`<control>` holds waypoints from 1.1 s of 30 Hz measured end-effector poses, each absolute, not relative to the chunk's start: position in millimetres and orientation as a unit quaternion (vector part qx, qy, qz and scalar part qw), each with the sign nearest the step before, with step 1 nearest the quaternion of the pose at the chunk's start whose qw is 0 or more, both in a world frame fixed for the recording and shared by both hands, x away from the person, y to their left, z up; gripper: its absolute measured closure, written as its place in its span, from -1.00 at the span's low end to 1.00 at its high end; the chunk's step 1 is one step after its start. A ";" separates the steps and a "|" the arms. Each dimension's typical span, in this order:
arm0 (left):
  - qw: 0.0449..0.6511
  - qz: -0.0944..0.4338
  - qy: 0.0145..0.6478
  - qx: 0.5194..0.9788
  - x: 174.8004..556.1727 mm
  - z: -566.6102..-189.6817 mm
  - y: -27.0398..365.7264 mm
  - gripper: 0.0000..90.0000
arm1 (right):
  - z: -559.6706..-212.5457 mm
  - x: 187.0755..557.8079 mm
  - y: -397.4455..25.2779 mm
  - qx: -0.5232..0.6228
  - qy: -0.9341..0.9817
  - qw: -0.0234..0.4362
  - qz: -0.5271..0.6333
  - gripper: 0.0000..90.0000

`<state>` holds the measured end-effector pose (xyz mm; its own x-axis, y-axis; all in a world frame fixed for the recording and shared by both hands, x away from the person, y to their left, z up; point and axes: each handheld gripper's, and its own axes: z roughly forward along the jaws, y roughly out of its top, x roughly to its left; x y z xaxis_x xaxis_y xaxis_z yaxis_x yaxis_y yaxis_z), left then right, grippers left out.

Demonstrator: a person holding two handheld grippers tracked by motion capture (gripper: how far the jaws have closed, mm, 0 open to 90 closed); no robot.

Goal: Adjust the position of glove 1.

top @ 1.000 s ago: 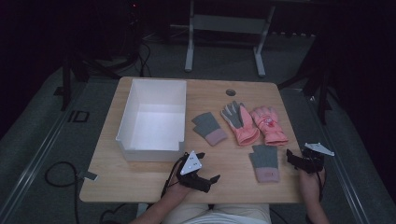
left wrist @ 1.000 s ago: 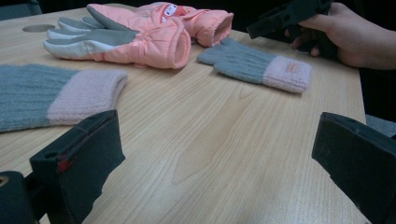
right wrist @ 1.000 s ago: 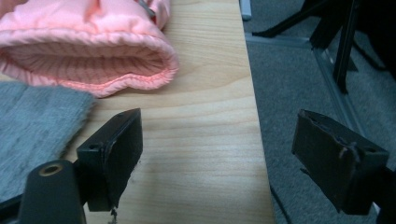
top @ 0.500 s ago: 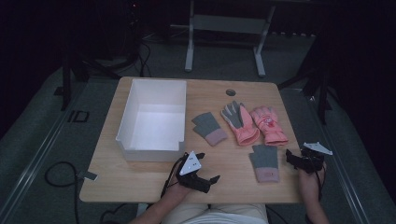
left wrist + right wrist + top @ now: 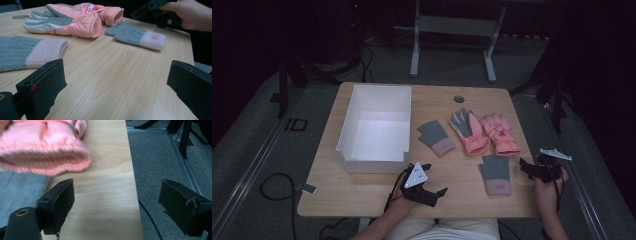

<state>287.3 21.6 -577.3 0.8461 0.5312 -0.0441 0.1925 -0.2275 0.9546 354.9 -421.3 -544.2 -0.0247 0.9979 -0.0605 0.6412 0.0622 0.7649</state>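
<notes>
**Both grippers open and empty at the near table edge; gloves loose on the table**

While both hands rest at the near side of the wooden table (image 5: 362,185), neither tool holds anything. Left gripper (image 5: 432,186): jaws spread wide, bare tabletop between them in its own view, sitting just in front of the white bin (image 5: 374,127). Right gripper (image 5: 532,169): jaws also wide apart, positioned at the table's right edge; its own view shows one jaw over the wood and the other out past the edge, above the grey floor (image 5: 160,152).

Glove positions, high view:
- Grey knit glove with pink cuff (image 5: 436,137), just right of the bin.
- Second grey knit glove with pink cuff (image 5: 495,173), near the front, between the two grippers and closer to the right one.
- Pink padded glove, grey palm up (image 5: 468,131), mid-table.
- Second pink padded glove (image 5: 499,134), touching the first on its right side.

The bin is empty. In the left gripper view, the right hand (image 5: 192,15) grips its tool beyond the gloves.
</notes>
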 end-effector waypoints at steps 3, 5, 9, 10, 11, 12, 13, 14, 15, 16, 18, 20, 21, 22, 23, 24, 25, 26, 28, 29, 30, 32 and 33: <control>0.576 0.147 0.236 0.769 287.3 -577.4 21.6 -0.97 | -535.1 358.7 -419.4 0.620 0.659 0.313 0.291 -0.72; 0.576 0.147 0.236 0.769 287.4 -577.4 21.7 -0.97 | -527.2 360.0 -419.4 0.618 0.655 0.312 0.302 -0.72; 0.576 0.147 0.236 0.768 287.4 -577.4 21.8 -0.97 | -509.3 362.2 -417.7 0.616 0.647 0.316 0.319 -0.73; 0.576 0.147 0.236 0.768 287.4 -577.4 21.8 -0.97 | -504.9 362.6 -416.8 0.613 0.645 0.319 0.326 -0.74; 0.577 0.147 0.236 0.768 287.4 -577.4 21.9 -0.97 | -500.6 362.7 -415.3 0.611 0.641 0.322 0.336 -0.74; 0.577 0.147 0.237 0.768 287.4 -577.4 21.9 -0.97 | -496.7 362.8 -413.4 0.606 0.638 0.326 0.346 -0.74; 0.577 0.146 0.237 0.768 287.5 -577.5 21.8 -0.97 | -493.2 363.5 -411.6 0.600 0.640 0.327 0.352 -0.74; 0.577 0.146 0.237 0.768 287.6 -577.5 21.8 -0.97 | -490.2 364.6 -409.6 0.595 0.644 0.323 0.355 -0.74; 0.576 0.146 0.237 0.768 287.6 -577.4 21.8 -0.97 | -487.5 366.0 -407.7 0.593 0.646 0.322 0.358 -0.73; 0.578 0.146 0.237 0.768 287.6 -577.5 21.7 -0.97 | -485.0 367.5 -405.6 0.592 0.648 0.318 0.359 -0.71; 0.577 0.145 0.237 0.769 287.5 -577.5 21.8 -0.97 | -480.3 371.1 -401.3 0.585 0.654 0.316 0.360 -0.70; 0.576 0.145 0.237 0.769 287.5 -577.4 21.8 -0.97 | -474.9 374.3 -396.7 0.578 0.660 0.312 0.364 -0.66; 0.575 0.144 0.237 0.769 287.7 -577.4 21.7 -0.97 | -472.0 375.5 -394.0 0.574 0.663 0.314 0.365 -0.63; 0.576 0.144 0.236 0.769 287.7 -577.4 21.8 -0.97 | -469.0 376.8 -391.4 0.568 0.666 0.317 0.366 -0.60; 0.576 0.144 0.237 0.769 287.6 -577.4 21.8 -0.97 | -466.0 378.1 -388.8 0.563 0.669 0.318 0.367 -0.58; 0.576 0.144 0.237 0.769 287.7 -577.4 21.8 -0.97 | -463.2 379.7 -386.3 0.559 0.671 0.320 0.368 -0.57; 0.576 0.143 0.238 0.769 287.8 -577.4 21.8 -0.97 | -460.3 381.2 -383.6 0.555 0.673 0.321 0.369 -0.54; 0.576 0.143 0.238 0.769 287.9 -577.4 21.9 -0.97 | -457.4 382.5 -380.8 0.552 0.674 0.321 0.371 -0.52; 0.576 0.143 0.238 0.769 287.9 -577.4 22.1 -0.97 | -451.6 384.9 -374.3 0.541 0.679 0.323 0.377 -0.48; 0.576 0.143 0.237 0.769 287.8 -577.4 22.1 -0.97 | -448.8 386.2 -370.8 0.535 0.682 0.326 0.378 -0.46; 0.576 0.144 0.238 0.769 287.7 -577.4 21.9 -0.97 | -446.2 387.4 -367.2 0.531 0.684 0.326 0.380 -0.44; 0.576 0.143 0.237 0.769 287.7 -577.4 21.8 -0.97 | -441.5 390.2 -360.1 0.523 0.688 0.324 0.385 -0.40; 0.576 0.143 0.237 0.769 287.7 -577.4 21.9 -0.97 | -439.5 391.5 -356.1 0.518 0.691 0.325 0.385 -0.39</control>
